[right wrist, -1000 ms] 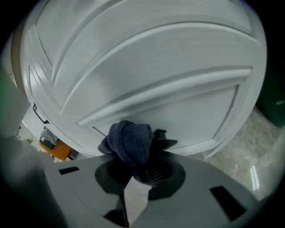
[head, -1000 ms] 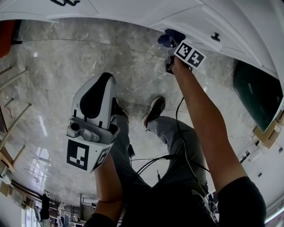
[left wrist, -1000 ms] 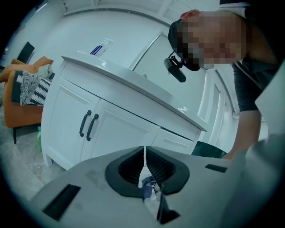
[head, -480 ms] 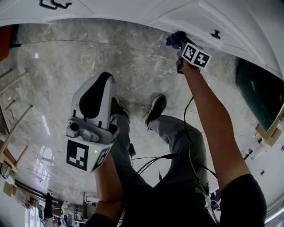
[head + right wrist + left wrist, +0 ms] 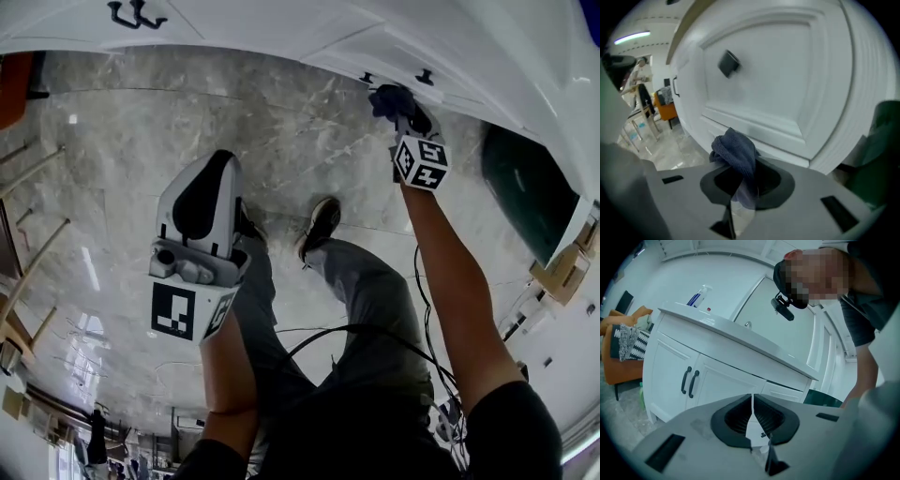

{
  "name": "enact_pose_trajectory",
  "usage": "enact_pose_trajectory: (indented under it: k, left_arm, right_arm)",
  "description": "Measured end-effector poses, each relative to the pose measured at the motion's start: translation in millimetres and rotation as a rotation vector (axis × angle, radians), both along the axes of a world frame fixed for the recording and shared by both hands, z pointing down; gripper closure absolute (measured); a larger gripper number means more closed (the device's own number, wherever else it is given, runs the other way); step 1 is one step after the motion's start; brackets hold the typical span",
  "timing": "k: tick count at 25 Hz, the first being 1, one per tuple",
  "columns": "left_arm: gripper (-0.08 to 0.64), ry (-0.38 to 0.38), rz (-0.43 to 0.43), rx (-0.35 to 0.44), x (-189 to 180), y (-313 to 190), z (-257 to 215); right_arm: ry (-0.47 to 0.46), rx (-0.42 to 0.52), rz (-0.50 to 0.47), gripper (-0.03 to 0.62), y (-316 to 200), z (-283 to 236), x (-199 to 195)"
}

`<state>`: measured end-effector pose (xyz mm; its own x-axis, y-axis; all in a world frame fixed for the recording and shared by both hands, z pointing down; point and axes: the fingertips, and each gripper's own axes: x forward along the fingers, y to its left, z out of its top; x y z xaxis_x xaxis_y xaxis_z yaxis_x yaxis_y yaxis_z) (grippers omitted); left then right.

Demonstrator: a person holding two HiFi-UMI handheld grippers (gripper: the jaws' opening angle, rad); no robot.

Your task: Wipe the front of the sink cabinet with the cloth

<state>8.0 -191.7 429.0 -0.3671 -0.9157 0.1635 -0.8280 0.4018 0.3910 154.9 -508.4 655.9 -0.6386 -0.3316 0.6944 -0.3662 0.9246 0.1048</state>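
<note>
The white sink cabinet (image 5: 281, 28) runs along the top of the head view. Its drawer front (image 5: 759, 79) with a black knob (image 5: 728, 62) fills the right gripper view. My right gripper (image 5: 405, 117) is shut on a bunched blue cloth (image 5: 387, 97), and the cloth (image 5: 736, 153) sits against the lower rail of the drawer front. My left gripper (image 5: 217, 164) hangs away from the cabinet above the floor, jaws closed together on nothing. In the left gripper view the left gripper (image 5: 752, 398) faces the cabinet's two doors and their black handles (image 5: 689, 380).
A dark green bin (image 5: 525, 192) stands right of the cabinet. An orange chair (image 5: 623, 357) stands at its left. A bottle (image 5: 697, 295) and a faucet (image 5: 747, 325) are on the countertop. My legs and a shoe (image 5: 321, 223) are on the marble floor, with cables (image 5: 375, 333) trailing.
The right gripper has carried the cloth to the right along the cabinet front, past the black knobs. The left gripper has stayed about where it was.
</note>
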Motion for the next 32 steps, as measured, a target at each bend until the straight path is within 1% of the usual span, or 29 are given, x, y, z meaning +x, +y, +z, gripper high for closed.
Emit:
enact_pose_trajectory:
  k: [2, 3, 5, 8, 10, 12, 15, 18, 21, 22, 23, 25, 27, 29, 31, 32]
  left_arm:
    - [0.546, 0.009, 0.015, -0.029, 5.8, 7.6, -10.2]
    - [0.546, 0.011, 0.028, -0.039, 9.5, 12.8, -17.3]
    - [0.546, 0.005, 0.052, -0.057, 16.6, 28.8, -35.2]
    - [0.546, 0.017, 0.063, -0.075, 15.7, 59.1, -68.0]
    - [0.546, 0.009, 0.091, -0.103, 6.8, 77.3, -90.5]
    - [0.546, -0.011, 0.128, -0.127, -7.9, 94.2, -118.1]
    - [0.546, -0.035, 0.135, -0.164, -30.9, 121.6, -161.5]
    - [0.546, -0.064, 0.105, -0.207, -49.1, 138.6, -186.9]
    - [0.546, -0.107, 0.062, -0.198, -58.5, 143.8, -212.0]
    - [0.546, -0.136, 0.051, -0.191, -61.7, 146.7, -219.6]
    - [0.546, -0.165, 0.039, -0.190, -65.4, 150.9, -223.7]
    - [0.546, -0.199, 0.029, -0.208, -71.5, 161.6, -218.8]
    - [0.546, -0.187, 0.032, -0.213, -76.9, 172.9, -203.2]
    - [0.546, -0.149, 0.038, -0.197, -81.7, 190.4, -186.4]
    - [0.546, -0.114, 0.051, -0.178, -90.1, 211.3, -171.5]
    - [0.546, -0.094, 0.062, -0.165, -97.1, 220.8, -164.5]
  right_arm:
    - [-0.031, 0.076, -0.092, 0.531, 30.1, -43.3, -14.3]
    - [-0.054, 0.112, -0.121, 0.531, 43.8, -68.8, -21.7]
    - [-0.100, 0.154, -0.146, 0.531, 71.5, -118.6, -34.4]
    - [-0.148, 0.133, -0.134, 0.531, 115.7, -172.9, -54.9]
    - [-0.179, 0.124, -0.119, 0.531, 139.3, -203.2, -73.4]
    - [-0.199, 0.140, -0.098, 0.531, 156.2, -231.5, -92.9]
    - [-0.192, 0.172, -0.100, 0.531, 175.0, -260.2, -121.7]
    - [-0.201, 0.141, -0.093, 0.531, 178.5, -270.7, -145.1]
    - [-0.217, 0.091, -0.076, 0.531, 172.6, -261.7, -156.0]
    - [-0.223, 0.101, -0.078, 0.531, 168.9, -257.8, -160.9]
    - [-0.227, 0.132, -0.091, 0.531, 165.0, -254.3, -168.0]
    - [-0.214, 0.241, -0.154, 0.531, 160.0, -245.9, -182.2]
    - [-0.184, 0.334, -0.199, 0.531, 155.3, -233.2, -189.2]
    - [-0.166, 0.367, -0.193, 0.531, 156.4, -219.8, -196.9]
    - [-0.177, 0.374, -0.147, 0.531, 164.5, -210.1, -211.5]
    - [-0.193, 0.377, -0.089, 0.531, 166.3, -207.6, -218.7]
